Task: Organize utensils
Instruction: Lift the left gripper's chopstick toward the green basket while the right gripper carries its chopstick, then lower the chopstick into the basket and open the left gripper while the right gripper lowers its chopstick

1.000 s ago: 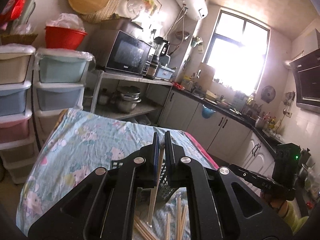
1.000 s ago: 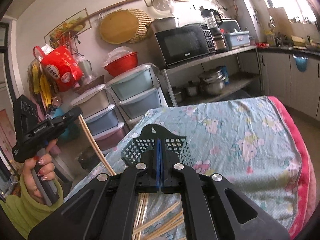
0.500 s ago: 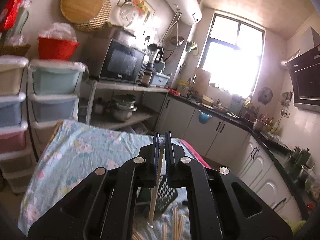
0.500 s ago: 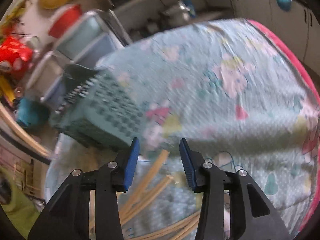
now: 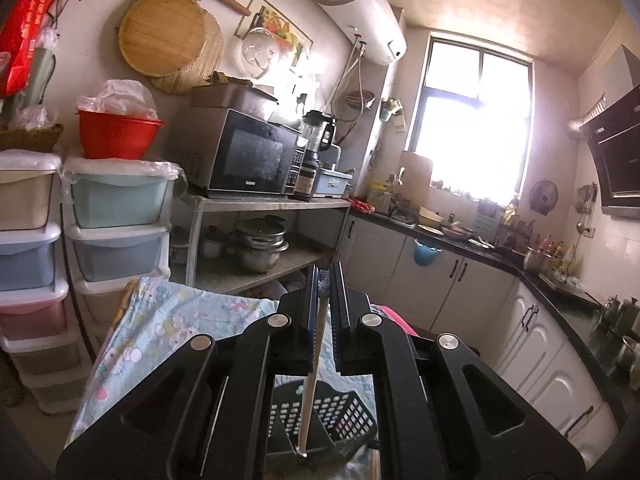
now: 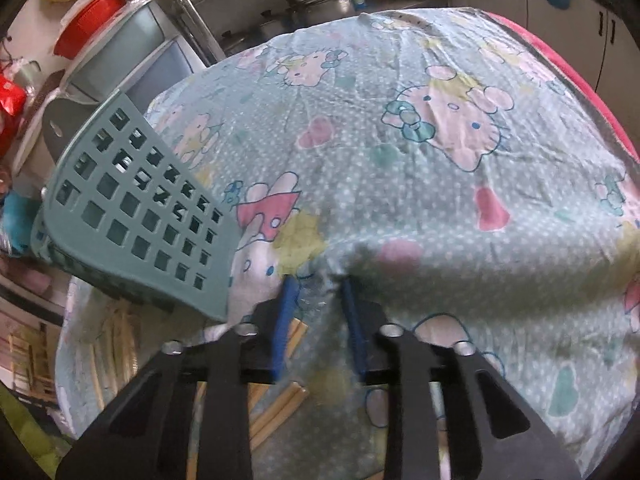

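My left gripper (image 5: pixel 325 276) is shut on a pale wooden chopstick (image 5: pixel 312 376) that hangs down with its lower end inside the perforated utensil basket (image 5: pixel 324 412) below. My right gripper (image 6: pixel 318 284) is open and empty, low over the Hello Kitty cloth (image 6: pixel 400 140). Several wooden chopsticks (image 6: pixel 280 404) lie on the cloth under and behind its fingers. The teal perforated basket (image 6: pixel 136 216) stands just left of the right gripper.
Stacked plastic drawers (image 5: pixel 116 224) and a shelf with a microwave (image 5: pixel 244 156) stand beyond the table's far edge. Kitchen cabinets (image 5: pixel 440 288) run along the right. The cloth's pink edge (image 6: pixel 560 64) marks the table's right side.
My left gripper rose and moved over the basket, the chopstick's end now inside it. My right gripper opened and dropped low over the loose chopsticks beside the basket.
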Available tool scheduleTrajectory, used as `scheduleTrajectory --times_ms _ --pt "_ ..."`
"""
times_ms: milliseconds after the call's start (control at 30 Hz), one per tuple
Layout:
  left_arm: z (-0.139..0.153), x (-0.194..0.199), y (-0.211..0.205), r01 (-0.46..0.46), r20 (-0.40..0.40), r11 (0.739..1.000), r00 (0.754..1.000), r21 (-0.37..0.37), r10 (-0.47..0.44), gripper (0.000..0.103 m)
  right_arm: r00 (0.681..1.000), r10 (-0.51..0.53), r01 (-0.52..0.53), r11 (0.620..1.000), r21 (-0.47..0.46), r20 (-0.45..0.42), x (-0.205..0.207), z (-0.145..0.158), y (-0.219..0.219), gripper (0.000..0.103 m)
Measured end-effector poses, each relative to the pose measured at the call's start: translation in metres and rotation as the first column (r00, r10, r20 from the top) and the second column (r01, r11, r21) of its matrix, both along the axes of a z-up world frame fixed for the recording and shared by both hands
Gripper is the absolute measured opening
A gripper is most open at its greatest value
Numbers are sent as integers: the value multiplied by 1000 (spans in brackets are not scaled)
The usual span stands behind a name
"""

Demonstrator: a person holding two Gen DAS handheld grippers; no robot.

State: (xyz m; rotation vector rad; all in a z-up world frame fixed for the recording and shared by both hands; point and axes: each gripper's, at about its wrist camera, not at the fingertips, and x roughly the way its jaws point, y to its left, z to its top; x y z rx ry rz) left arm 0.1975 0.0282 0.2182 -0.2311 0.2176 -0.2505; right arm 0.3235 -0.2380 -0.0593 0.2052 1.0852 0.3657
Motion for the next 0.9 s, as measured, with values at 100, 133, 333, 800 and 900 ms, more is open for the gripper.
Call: scheduleTrajectory --times_ms 100,133,333,800,900 --pt "-1 10 1 -10 -11 1000 1000 -3 10 3 1000 16 -17 1000 19 12 -2 3 -2 4" --pt "-2 13 2 -14 -16 1000 1000 -3 14 3 1000 21 -21 999 26 22 -3 6 -3 4" --pt "-8 24 7 -36 -34 999 999 11 36 3 994 27 -37 994 99 103 -23 44 -11 3" --pt "-24 43 14 -64 -74 997 995 36 66 3 861 81 -173 975 139 502 -66 221 -4 3" --pt "-30 47 12 -63 -88 997 994 51 67 3 819 73 -183 973 138 569 -71 251 -2 3"
